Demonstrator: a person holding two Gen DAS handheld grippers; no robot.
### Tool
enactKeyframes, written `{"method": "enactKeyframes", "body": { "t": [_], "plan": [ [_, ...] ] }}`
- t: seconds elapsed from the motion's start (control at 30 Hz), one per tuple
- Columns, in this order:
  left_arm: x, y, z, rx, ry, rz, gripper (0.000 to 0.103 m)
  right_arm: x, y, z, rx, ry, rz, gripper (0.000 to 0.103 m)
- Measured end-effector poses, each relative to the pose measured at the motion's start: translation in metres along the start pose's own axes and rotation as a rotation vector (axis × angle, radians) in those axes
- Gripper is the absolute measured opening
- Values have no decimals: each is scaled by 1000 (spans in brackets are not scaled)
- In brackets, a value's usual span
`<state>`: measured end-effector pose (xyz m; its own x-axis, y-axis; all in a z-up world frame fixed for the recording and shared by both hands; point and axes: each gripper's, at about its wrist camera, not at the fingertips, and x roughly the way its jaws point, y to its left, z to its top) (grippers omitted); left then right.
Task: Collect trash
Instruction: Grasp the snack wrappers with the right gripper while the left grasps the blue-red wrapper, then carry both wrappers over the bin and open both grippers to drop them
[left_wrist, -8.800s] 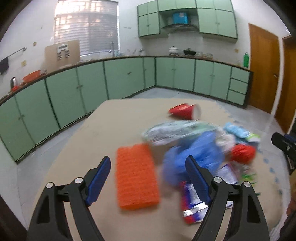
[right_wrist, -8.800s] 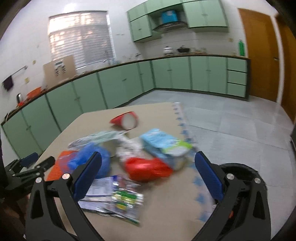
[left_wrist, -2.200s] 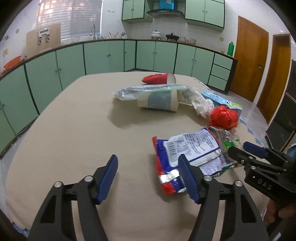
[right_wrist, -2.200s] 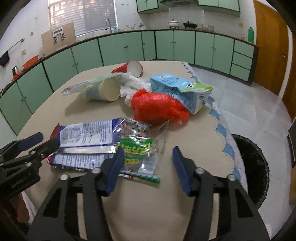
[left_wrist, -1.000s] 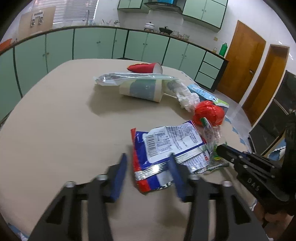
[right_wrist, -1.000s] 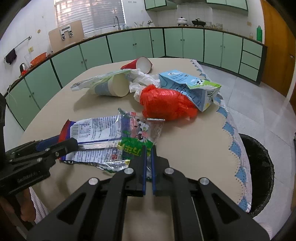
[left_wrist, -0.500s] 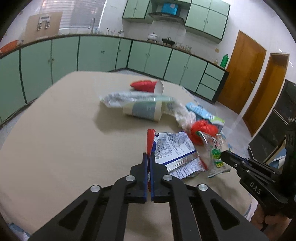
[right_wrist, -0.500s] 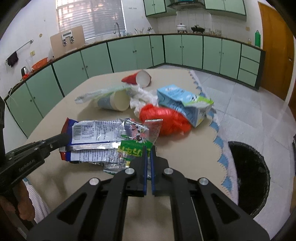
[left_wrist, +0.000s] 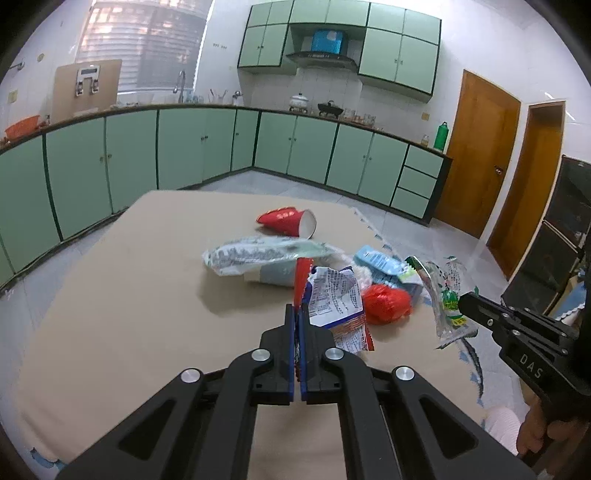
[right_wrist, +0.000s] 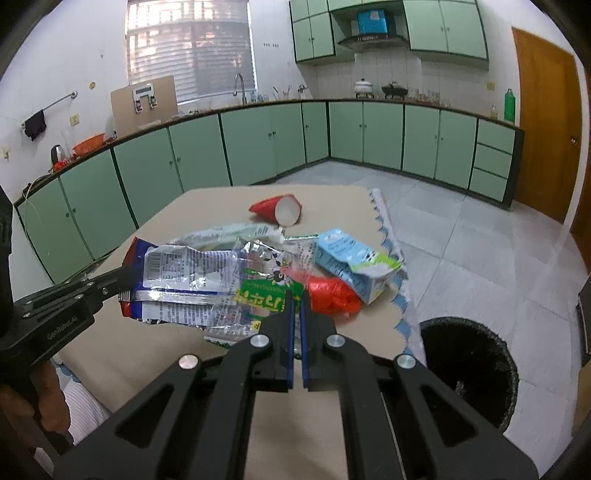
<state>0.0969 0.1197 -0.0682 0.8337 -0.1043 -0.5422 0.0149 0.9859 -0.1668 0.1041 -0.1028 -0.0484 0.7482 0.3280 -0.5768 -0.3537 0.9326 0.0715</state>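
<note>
1. Left gripper (left_wrist: 297, 314) pinched fully closed on the edge of a red, white and blue snack wrapper (left_wrist: 334, 299), lifted clear of the beige table (left_wrist: 110, 295)
2. Right gripper (right_wrist: 295, 299) likewise closed tight, clamping a clear film wrapper with green print (right_wrist: 258, 291), also raised off the tabletop; the two held wrappers overlapping in the right wrist view
3. Black trash bin (right_wrist: 469, 365) standing on the tiled floor just beside the table's right edge, lined in black; contents too dark to tell
4. Left on the table, untouched: red paper cup (left_wrist: 290, 221) on its side at the far end, long crinkled plastic sleeve (left_wrist: 266, 253) draped over a pale paper cup (left_wrist: 271, 275) lying on its side, light blue carton (right_wrist: 354, 264) crushed open, red crumpled plastic wad (right_wrist: 332, 295) just beside the carton
5. Judged progress: early to midway; two wrappers in hand but not yet dropped, five or so pieces waiting in a loose cluster near the table's right side
6. Judged remainder: carrying both wrappers over the bin and releasing, then returning for the cups, sleeve, carton and red wad
</note>
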Motion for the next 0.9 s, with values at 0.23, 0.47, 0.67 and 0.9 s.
{"method": "enactKeyframes", "body": {
  "t": [0.23, 0.47, 0.67, 0.9],
  "plan": [
    [-17, -19, 14, 27, -57, -39, 2, -24, -12, 12, 7, -50, -26, 2],
    [-15, -57, 29, 79, -88, -118, 2, -42, -43, 15, 41, -88, -100, 2],
    [7, -103, 33, 127, -74, -197, 2, -54, -83, 10, 78, -97, -194, 2],
    [40, -162, 30, 187, -49, -283, 2, -63, -143, -4, 141, -89, -311, 2]
  ]
}}
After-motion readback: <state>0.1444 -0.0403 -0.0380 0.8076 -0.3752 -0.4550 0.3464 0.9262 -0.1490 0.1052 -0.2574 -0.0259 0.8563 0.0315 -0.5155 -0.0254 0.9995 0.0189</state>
